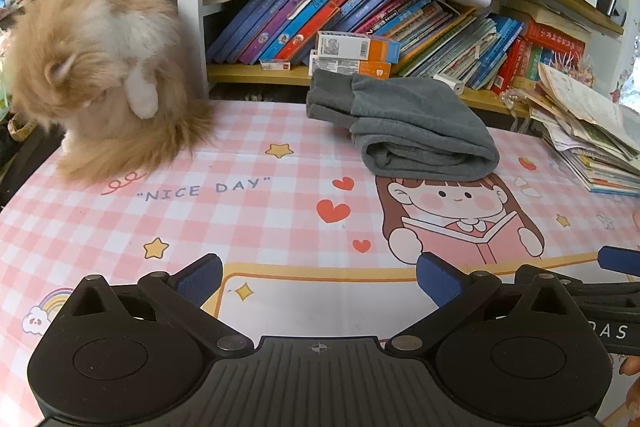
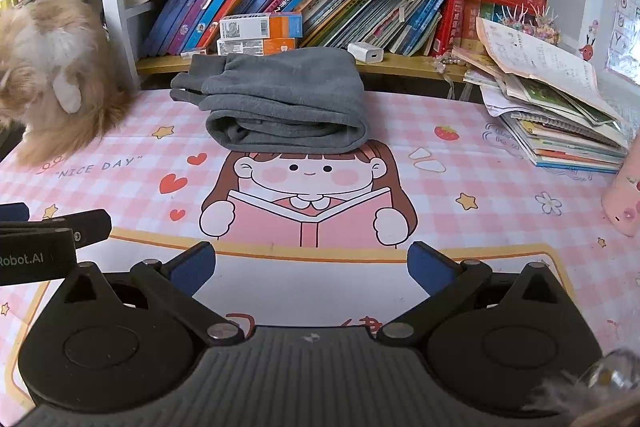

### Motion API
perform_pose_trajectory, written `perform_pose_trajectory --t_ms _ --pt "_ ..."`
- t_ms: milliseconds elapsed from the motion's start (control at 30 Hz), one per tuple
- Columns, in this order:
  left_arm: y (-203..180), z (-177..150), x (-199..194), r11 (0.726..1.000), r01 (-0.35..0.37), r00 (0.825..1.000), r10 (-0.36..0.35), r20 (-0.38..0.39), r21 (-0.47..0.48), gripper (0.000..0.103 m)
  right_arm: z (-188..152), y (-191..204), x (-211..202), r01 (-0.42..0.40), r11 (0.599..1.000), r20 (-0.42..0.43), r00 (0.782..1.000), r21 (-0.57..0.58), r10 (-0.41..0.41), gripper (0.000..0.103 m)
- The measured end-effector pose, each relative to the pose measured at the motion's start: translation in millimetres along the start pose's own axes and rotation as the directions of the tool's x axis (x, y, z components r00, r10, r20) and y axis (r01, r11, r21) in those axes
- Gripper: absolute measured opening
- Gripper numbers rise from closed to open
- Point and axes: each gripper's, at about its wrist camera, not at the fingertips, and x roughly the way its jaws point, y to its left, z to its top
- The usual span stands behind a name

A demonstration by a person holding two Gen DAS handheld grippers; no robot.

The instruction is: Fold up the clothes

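— Left wrist: grey garment (image 1: 404,123) folded into a thick bundle, far side of tabletop (image 1: 280,227), near shelf (image 1: 256,73). Left gripper (image 1: 319,277) well short of it, jaws spread wide, nothing held. Fluffy cat (image 1: 100,75) off to the left.

— Handling?

— Soft, limp fleece by the look; probably light, likely to sag and unroll if pinched by one layer.

— Right wrist?

— Same garment (image 2: 286,107), rolled edge facing camera, cuffs at back left. Right gripper (image 2: 312,263) also released, empty, well apart from it. Book pile (image 2: 560,119) to the right.

— Where to grip?

— Best at both ends of the rolled edge, through all layers.
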Motion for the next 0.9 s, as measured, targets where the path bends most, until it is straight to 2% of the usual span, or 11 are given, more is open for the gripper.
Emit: perform_pose_trajectory --t_ms 900 --pt "1.4 -1.3 7.5 1.000 0.027 0.999 -0.027 -0.019 0.007 0.103 1.3 0.1 10.7 -0.011 1.000 -0.026 1.000 -0.007 0.011 0.103"
